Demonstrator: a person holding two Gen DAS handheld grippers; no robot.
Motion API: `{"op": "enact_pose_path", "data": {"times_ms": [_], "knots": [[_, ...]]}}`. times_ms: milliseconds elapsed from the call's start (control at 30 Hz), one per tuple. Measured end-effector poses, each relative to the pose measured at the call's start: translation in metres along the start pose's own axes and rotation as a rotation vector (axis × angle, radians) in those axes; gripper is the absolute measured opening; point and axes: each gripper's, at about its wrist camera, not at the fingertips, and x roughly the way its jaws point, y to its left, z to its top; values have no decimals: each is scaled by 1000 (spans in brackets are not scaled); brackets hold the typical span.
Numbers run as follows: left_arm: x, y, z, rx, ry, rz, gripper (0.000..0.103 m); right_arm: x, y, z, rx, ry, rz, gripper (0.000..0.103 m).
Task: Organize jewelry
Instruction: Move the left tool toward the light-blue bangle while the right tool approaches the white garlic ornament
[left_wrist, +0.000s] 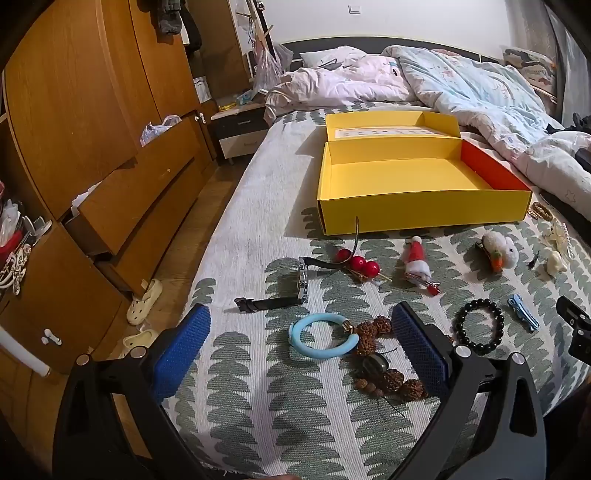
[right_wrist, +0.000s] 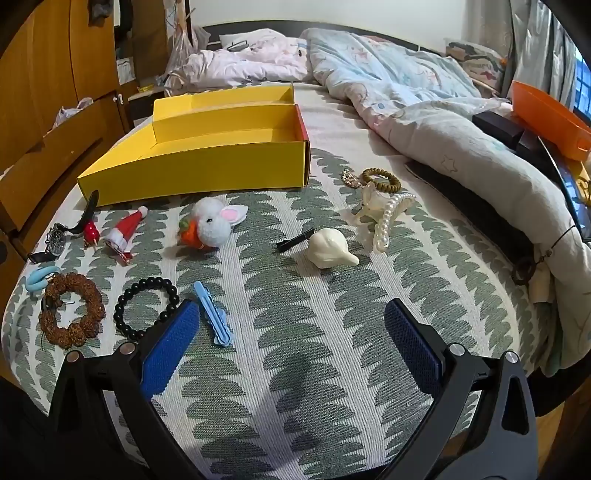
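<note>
An open yellow box (left_wrist: 421, 208) (right_wrist: 207, 166) stands empty on the bed. Jewelry lies scattered in front of it: a black wristwatch (left_wrist: 301, 282) (right_wrist: 56, 238), a light blue bangle (left_wrist: 321, 338), a brown seed-bead bracelet (left_wrist: 384, 373) (right_wrist: 70, 310), a black bead bracelet (left_wrist: 480, 325) (right_wrist: 146, 308), a blue hair clip (right_wrist: 214, 319) (left_wrist: 522, 312), red cherry clips (left_wrist: 360, 264), a Santa-hat clip (left_wrist: 417, 264) (right_wrist: 123, 232), a plush bunny clip (right_wrist: 212, 225) (left_wrist: 496, 251), a cream ornament (right_wrist: 330, 247) and a pearl claw clip (right_wrist: 386, 216). My left gripper (left_wrist: 301, 343) hangs open over the blue bangle. My right gripper (right_wrist: 291, 341) is open above bare bedspread.
Rumpled quilts (left_wrist: 480, 92) fill the far and right side of the bed. A wooden wardrobe with open drawers (left_wrist: 110, 177) stands left, slippers (left_wrist: 144, 301) on the floor. An orange tray (right_wrist: 546, 118) and dark boxes lie at the right.
</note>
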Motion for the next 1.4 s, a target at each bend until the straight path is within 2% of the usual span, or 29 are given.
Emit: {"op": "enact_pose_path", "data": {"times_ms": [1033, 1200, 1400], "knots": [[9, 5, -6, 6, 20, 29, 97, -6, 0, 2, -16, -26, -30, 100], [13, 10, -1, -17, 56, 3, 97, -7, -5, 4, -1, -27, -26, 100], [34, 42, 8, -121, 138, -19, 97, -4, -10, 4, 34, -13, 10, 100]]}}
